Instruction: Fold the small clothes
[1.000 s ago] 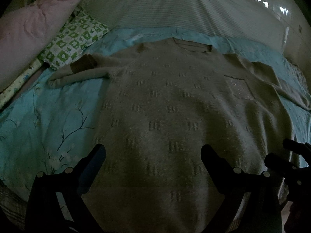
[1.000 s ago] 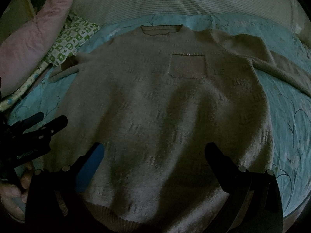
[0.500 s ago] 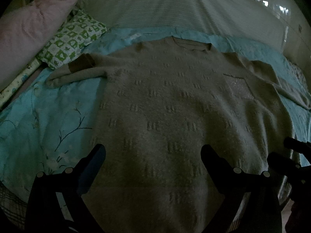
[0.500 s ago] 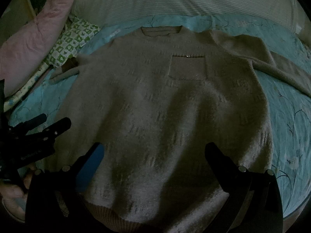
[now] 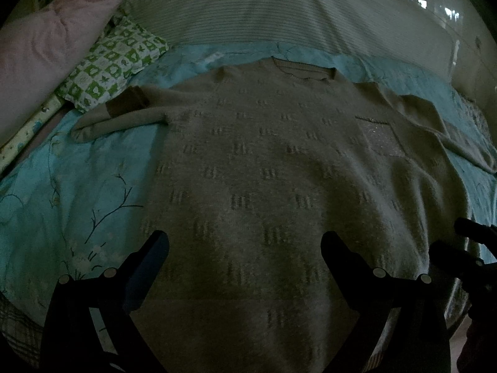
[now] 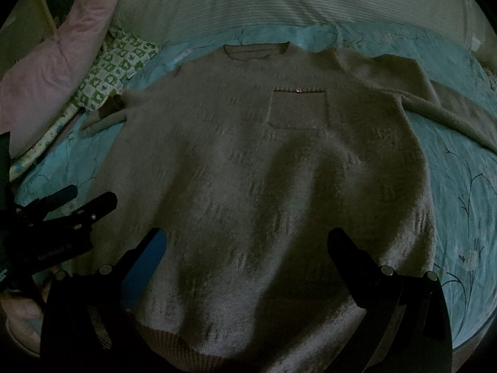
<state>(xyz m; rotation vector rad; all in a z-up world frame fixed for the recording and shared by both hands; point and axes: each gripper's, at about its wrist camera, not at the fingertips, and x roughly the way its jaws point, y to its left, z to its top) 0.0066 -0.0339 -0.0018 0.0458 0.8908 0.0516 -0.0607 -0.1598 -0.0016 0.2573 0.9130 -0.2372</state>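
Note:
A beige knit sweater lies spread flat, front up, on a turquoise floral bedsheet. Its collar points away from me, and a chest pocket shows in the right wrist view. Its left sleeve is folded near a pillow; its right sleeve trails off to the right. My left gripper is open and empty above the sweater's lower left part. My right gripper is open and empty above the lower middle, near the hem.
A green-and-white patterned pillow and a pink quilt lie at the far left. A striped blanket lies beyond the collar. The bed's edge is at the lower right. The room is dim.
Both grippers have shifted slightly back and to the left over the sweater; the sweater itself has not moved. Both stay open.

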